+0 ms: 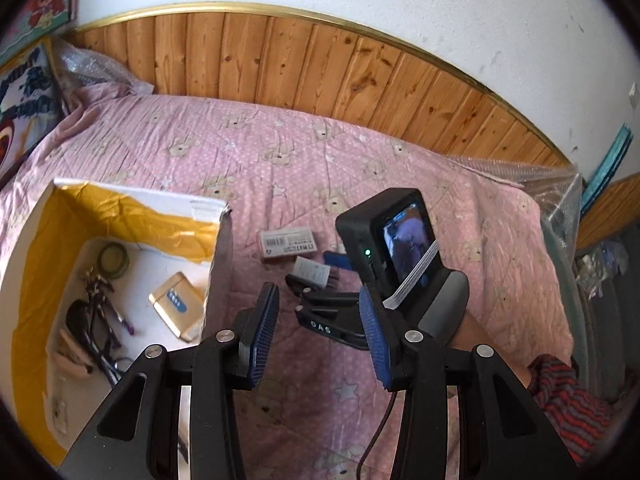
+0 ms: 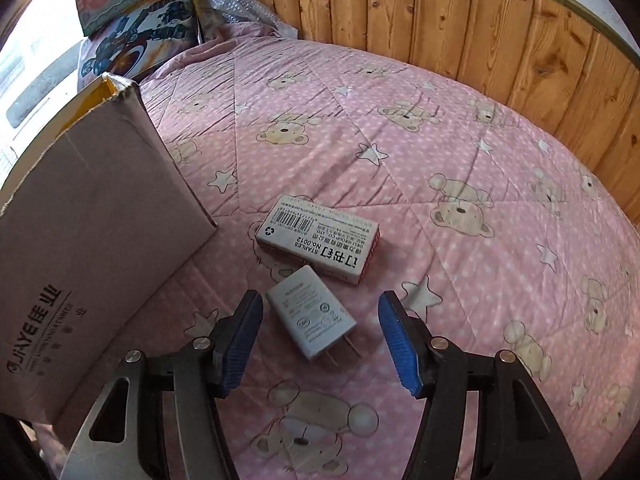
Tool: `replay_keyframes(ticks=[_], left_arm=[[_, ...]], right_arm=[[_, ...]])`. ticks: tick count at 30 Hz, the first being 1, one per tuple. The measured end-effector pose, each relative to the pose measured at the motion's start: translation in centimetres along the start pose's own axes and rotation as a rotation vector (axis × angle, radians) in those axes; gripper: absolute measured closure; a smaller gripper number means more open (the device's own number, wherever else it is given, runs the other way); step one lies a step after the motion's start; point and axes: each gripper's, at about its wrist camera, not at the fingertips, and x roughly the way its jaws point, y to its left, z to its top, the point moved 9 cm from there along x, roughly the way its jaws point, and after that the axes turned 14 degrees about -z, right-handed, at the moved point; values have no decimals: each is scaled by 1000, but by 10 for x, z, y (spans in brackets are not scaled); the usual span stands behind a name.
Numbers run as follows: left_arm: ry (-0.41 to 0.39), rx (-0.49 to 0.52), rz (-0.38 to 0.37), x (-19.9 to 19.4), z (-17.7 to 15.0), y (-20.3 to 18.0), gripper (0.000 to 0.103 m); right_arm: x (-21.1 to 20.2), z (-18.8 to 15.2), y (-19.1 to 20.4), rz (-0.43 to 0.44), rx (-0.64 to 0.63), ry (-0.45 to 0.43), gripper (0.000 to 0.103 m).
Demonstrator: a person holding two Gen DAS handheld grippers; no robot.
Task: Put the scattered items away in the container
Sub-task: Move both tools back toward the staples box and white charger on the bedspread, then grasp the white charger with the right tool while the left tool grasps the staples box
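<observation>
At the left of the pink quilt stands the cardboard box (image 2: 100,216), printed "JIAYE". The white charger (image 2: 310,316) lies between the gaping, empty right gripper (image 2: 320,332), its long axis slanting up-left, prongs toward the camera. Beyond sits the staple box (image 2: 318,238) ("STAPLES No.0012"). The left gripper (image 1: 318,336) (farther off) hangs open, empty.

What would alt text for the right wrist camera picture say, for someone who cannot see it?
An open two-finger right gripper hovers over a white plug adapter lying on a pink teddy-bear quilt. Just beyond the adapter lies a box of staples, and a cardboard box stands at the left, with wooden wall panelling behind the bed.
</observation>
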Motion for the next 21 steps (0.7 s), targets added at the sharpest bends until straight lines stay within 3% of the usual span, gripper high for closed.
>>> replay_keyframes(ticks=[1,3,5,12,14,16,17,18,19,21], left_arm=[[17,14,7,7,6,0,59],[48,40,17,24,15,-3,58],[87,42,32,44,20,-3,58],[215,22,114,134,24,15,54],[231,42,186,156,26,30,54],[254,64,193,178,28,40,53],[276,76,231,188,27,49,53],[271,77,276,193,28,58,49],[231,96,294,194,32,60,48],[240,110,303,198,29,60,45]], right_arm=[[5,-2,1,39,7,9,56],[6,-4,-1,75,24,4,57],[4,-10,-10,85,59,28,71],[-26,-81,-67,99,252,180,71],[-39,-102,-75,114,290,219,71],[-50,-121,-75,116,290,234,71],[-53,-129,-75,123,297,238,71],[-54,-136,-74,134,316,238,71],[-55,-140,-75,145,337,229,71],[-54,-139,-75,151,337,221,71]])
